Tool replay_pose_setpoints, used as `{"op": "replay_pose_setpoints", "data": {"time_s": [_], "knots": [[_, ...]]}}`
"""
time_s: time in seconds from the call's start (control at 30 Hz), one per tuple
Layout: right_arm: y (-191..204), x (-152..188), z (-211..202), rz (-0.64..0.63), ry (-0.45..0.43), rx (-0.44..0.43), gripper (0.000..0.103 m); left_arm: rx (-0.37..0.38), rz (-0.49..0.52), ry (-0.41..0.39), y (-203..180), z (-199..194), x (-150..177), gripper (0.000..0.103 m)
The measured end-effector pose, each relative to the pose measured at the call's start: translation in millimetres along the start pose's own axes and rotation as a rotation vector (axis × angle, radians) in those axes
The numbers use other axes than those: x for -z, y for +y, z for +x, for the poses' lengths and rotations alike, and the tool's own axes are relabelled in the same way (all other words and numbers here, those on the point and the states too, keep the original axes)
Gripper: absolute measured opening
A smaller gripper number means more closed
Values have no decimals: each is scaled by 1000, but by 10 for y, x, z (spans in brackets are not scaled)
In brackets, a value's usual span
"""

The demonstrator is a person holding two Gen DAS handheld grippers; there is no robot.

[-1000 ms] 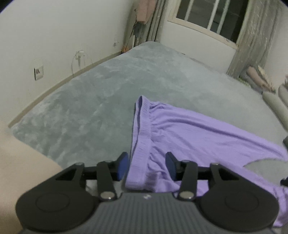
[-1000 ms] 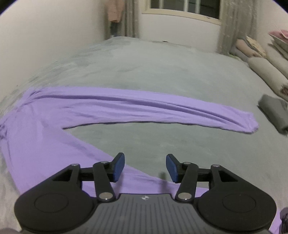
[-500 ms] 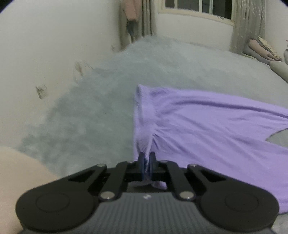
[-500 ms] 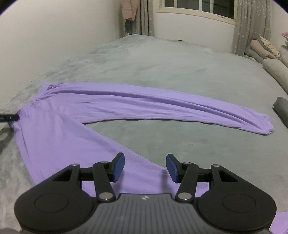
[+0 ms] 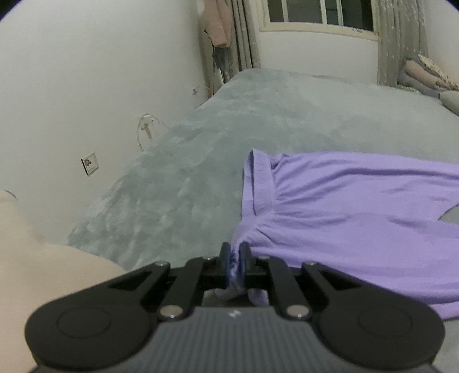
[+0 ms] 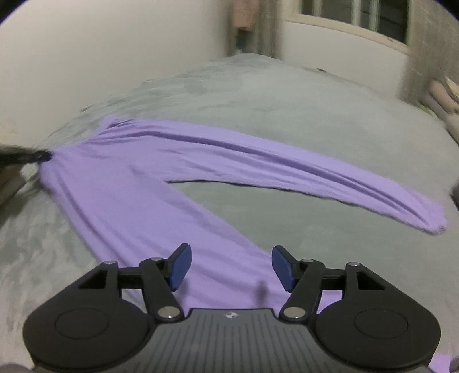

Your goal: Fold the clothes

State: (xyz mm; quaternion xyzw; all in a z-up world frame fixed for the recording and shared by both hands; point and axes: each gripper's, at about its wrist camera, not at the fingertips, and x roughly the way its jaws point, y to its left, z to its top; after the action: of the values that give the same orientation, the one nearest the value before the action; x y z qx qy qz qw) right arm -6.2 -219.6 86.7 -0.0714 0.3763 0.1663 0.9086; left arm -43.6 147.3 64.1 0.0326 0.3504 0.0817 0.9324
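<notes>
Purple trousers (image 6: 137, 183) lie spread on a grey bed (image 6: 287, 114), their two legs splayed apart toward the right. In the left wrist view my left gripper (image 5: 234, 265) is shut on the near corner of the waistband (image 5: 258, 178), which bunches into gathers at the fingers. That same gripper shows as a dark tip (image 6: 25, 156) at the left edge of the right wrist view, pinching the cloth. My right gripper (image 6: 231, 268) hovers open over the nearer trouser leg (image 6: 223, 258), with nothing between its blue pads (image 6: 180, 265).
A white wall (image 5: 86, 86) with a socket (image 5: 90, 166) runs along the bed's left side. Curtains and a window (image 5: 321, 14) stand at the far end. Folded bedding (image 5: 427, 77) is piled at the far right.
My left gripper shut on the waistband corner about half a second ago and now pulls it taut. The right gripper stays open and has shifted over the nearer leg.
</notes>
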Motion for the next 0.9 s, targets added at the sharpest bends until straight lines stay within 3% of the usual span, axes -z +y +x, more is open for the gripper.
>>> {"op": "replay_pose_setpoints", "data": {"time_s": [0.33, 0.6, 0.63, 0.73, 0.9], "knots": [[90, 4, -50, -56, -5, -7, 65, 46, -62, -21, 88, -110, -18, 13], [143, 61, -133, -56, -13, 7, 65, 82, -60, -49, 35, -248, -5, 30], [150, 81, -152, -54, -13, 7, 65, 101, -88, -46, 32, -278, 14, 36], [168, 173, -207, -48, -6, 13, 65, 179, -219, -10, 45, -376, 116, 38], [203, 432, -411, -57, -13, 2, 65, 198, -223, -24, -102, -526, 255, 47]]}}
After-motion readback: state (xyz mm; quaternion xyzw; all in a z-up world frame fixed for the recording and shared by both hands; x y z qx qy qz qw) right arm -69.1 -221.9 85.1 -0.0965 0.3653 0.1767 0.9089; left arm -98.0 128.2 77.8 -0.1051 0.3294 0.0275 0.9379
